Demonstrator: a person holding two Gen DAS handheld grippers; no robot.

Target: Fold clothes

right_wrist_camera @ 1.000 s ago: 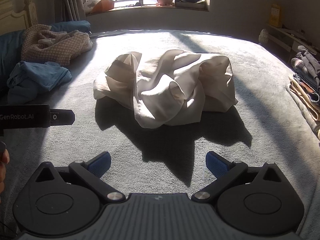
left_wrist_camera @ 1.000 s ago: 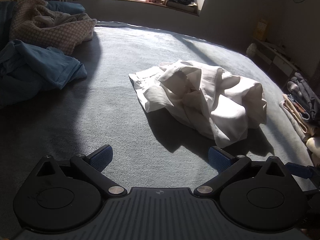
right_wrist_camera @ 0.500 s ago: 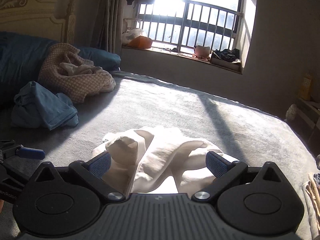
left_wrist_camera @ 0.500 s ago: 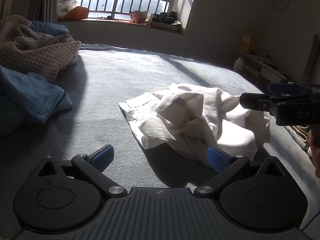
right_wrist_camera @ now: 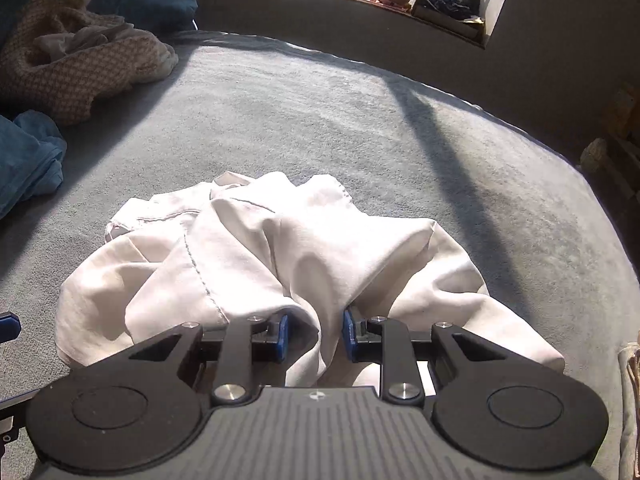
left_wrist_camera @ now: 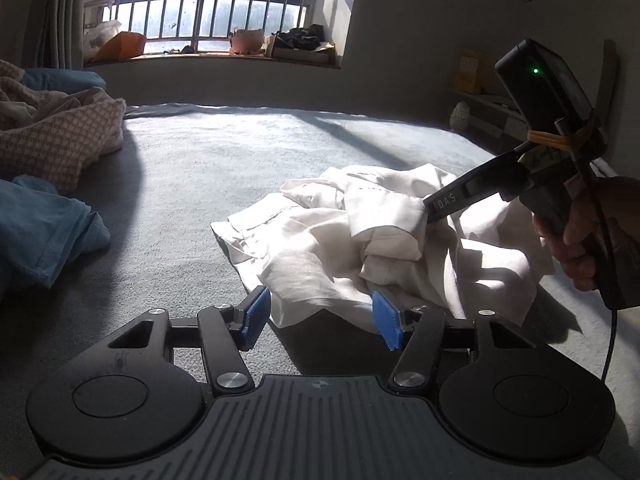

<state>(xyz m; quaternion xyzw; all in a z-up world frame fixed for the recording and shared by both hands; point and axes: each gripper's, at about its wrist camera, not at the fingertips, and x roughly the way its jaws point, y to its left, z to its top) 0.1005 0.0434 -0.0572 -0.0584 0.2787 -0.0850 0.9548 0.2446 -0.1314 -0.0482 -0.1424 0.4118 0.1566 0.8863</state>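
Note:
A crumpled white garment (left_wrist_camera: 372, 236) lies in a heap on the grey bed cover (left_wrist_camera: 224, 148). My left gripper (left_wrist_camera: 320, 318) is open, its blue pads at the near edge of the heap with a fold of cloth between them. In the left wrist view my right gripper (left_wrist_camera: 426, 214) reaches in from the right and bites into a raised fold at the top of the heap. In the right wrist view the white garment (right_wrist_camera: 256, 256) fills the foreground and my right gripper (right_wrist_camera: 314, 338) is closed down on a thick bunch of it.
A pink-checked blanket (left_wrist_camera: 52, 136) and a blue cloth (left_wrist_camera: 44, 232) lie at the left of the bed; both also show in the right wrist view (right_wrist_camera: 76, 68) (right_wrist_camera: 24, 160). A window sill with clutter (left_wrist_camera: 240, 44) runs along the back. Shelves (left_wrist_camera: 488, 104) stand at the right.
Both grippers have moved in low onto the white heap. The right gripper's jaws have narrowed from wide open onto a fold. The left gripper's jaws have narrowed too.

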